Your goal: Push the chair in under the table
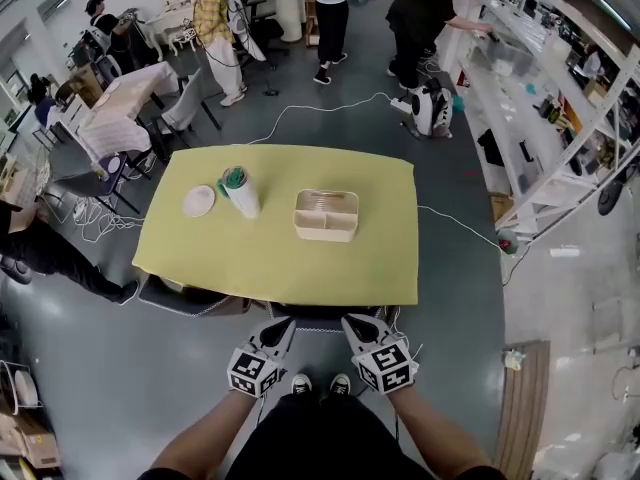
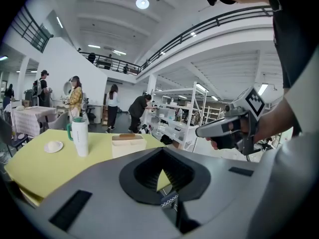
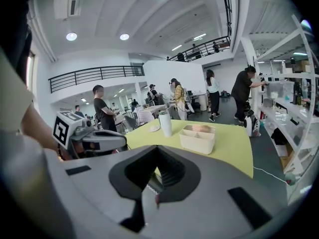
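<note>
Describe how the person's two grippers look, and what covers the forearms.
Both the left gripper and the right gripper have pale grey, tapering jaws lined with black ribbed pads. Each carries a cube with black-and-white square markers behind the jaws. The forearms have no sleeves; the clothing is dark.

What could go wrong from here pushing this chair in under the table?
The chair sits right at the hanging edge of the yellow cloth; a push might snag and drag it. A jolt could tip the tall tumbler. The left hand-held gripper and the right hand-held gripper are both shut and empty, so pushing with narrow tips may slip.
</note>
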The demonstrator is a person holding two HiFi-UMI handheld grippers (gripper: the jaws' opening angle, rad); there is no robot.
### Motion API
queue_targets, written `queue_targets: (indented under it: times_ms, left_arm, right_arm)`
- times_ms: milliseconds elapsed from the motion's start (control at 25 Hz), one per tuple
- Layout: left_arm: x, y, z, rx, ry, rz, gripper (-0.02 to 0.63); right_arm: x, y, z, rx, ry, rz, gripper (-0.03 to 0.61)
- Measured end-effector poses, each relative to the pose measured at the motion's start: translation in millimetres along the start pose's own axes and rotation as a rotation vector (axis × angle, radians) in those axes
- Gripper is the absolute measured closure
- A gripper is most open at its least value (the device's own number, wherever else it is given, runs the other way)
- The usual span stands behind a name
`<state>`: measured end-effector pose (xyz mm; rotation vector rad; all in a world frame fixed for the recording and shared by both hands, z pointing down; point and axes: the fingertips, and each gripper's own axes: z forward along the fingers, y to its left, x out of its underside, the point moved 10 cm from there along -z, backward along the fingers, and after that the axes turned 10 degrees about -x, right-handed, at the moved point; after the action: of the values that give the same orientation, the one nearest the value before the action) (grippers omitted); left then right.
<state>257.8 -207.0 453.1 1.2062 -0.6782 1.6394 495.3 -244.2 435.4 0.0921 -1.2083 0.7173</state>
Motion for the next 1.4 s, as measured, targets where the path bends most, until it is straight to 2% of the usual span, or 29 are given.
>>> queue_targets:
  times_ms: [280, 680, 920, 1040, 1400]
  left_arm:
    - [-28, 6, -16, 0.04, -0.044, 0.026, 0.606]
    - [-71, 16, -33, 0.047, -0.118, 0.044, 0.606]
    - [-98, 17, -47, 0.041, -0.197, 0.05, 0.606]
    - [-112, 21, -54, 0.043, -0.223, 0.032, 0.606]
    - [-130, 22, -60, 0.053, -0.269, 0.037, 0.606]
  right_arm:
    - [-24, 21, -7, 0.045, -0.048, -0.013, 0.566]
    - [-69, 39, -13, 0.073, -0.11, -0.071, 0.566]
    - [-91, 46, -20, 0.079, -0.14, -0.114, 0.566]
    - [-102, 51, -24, 0.09, -0.163, -0.124, 0.566]
    - [-115, 60, -26, 0.094, -0.196, -0.154, 0.566]
